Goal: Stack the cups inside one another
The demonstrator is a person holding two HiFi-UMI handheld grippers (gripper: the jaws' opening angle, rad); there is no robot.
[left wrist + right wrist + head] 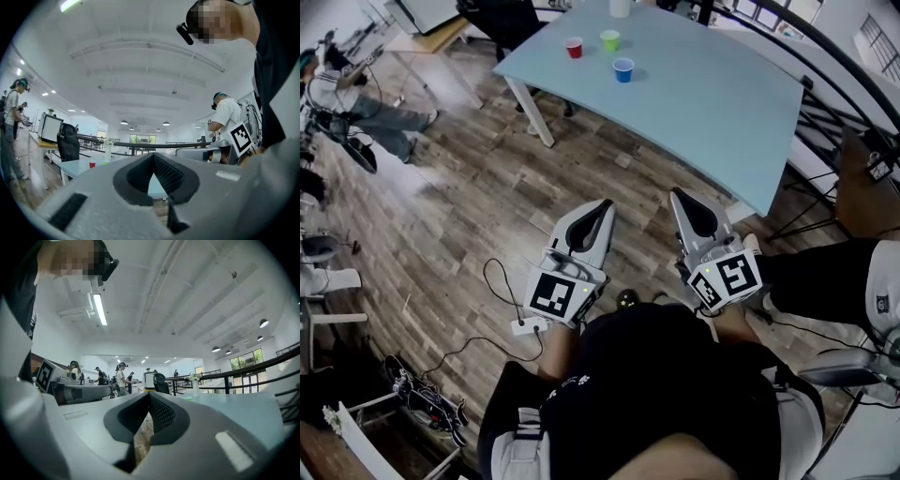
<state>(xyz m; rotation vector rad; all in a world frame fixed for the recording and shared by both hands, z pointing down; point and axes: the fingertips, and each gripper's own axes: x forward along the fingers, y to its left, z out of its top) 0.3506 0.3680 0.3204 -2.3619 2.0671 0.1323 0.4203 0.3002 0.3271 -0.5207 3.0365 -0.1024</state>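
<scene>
Three small cups stand apart on the far part of the pale blue table (712, 103): a red cup (574, 47), a green cup (610, 39) and a blue cup (623, 69). My left gripper (607, 202) and right gripper (675, 193) are held side by side over the wooden floor, well short of the table's near edge. Both are shut with nothing between their jaws. In the left gripper view the left gripper (153, 155) points level at the table, where the red cup (92, 164) shows small. The right gripper (150, 395) also points level.
A white vase (620, 7) stands at the table's far edge, with a black office chair (502, 23) behind it. A cable and white plug block (525, 326) lie on the floor by my feet. A railing (834, 84) runs at the right. Other people stand at the left.
</scene>
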